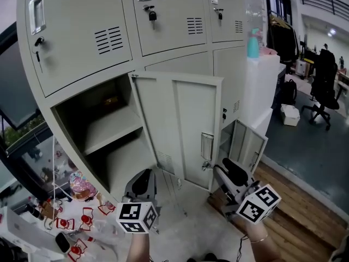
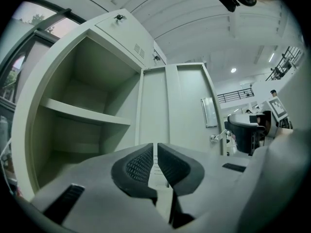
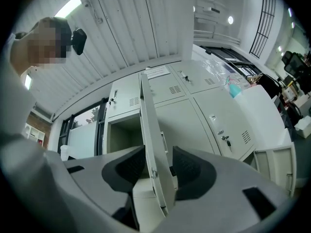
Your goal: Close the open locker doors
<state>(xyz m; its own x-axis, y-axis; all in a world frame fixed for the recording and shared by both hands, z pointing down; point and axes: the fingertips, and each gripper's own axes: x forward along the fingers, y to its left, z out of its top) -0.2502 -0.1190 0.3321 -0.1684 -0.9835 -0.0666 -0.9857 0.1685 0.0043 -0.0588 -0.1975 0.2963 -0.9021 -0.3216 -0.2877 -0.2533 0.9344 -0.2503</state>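
Observation:
A tall grey locker door (image 1: 180, 130) stands swung wide out from its open compartment (image 1: 103, 124), which has one shelf inside. A smaller door (image 1: 248, 143) hangs open low at the right. My right gripper (image 1: 229, 169) is at the tall door's free edge near its handle (image 1: 207, 146). In the right gripper view the door's edge (image 3: 154, 144) runs between the jaws of the right gripper (image 3: 158, 166), which stand open around it. My left gripper (image 1: 143, 183) is low in front of the compartment. The left gripper (image 2: 155, 161) is shut on nothing, facing the door (image 2: 180, 106).
Closed lockers (image 1: 82, 31) with padlocks fill the upper row. A teal bottle (image 1: 253, 42) stands on a white cabinet (image 1: 262, 91) at the right. Beyond it are an office chair (image 1: 324, 86) and wooden flooring (image 1: 294, 212). Small clutter (image 1: 76, 212) lies at the lower left.

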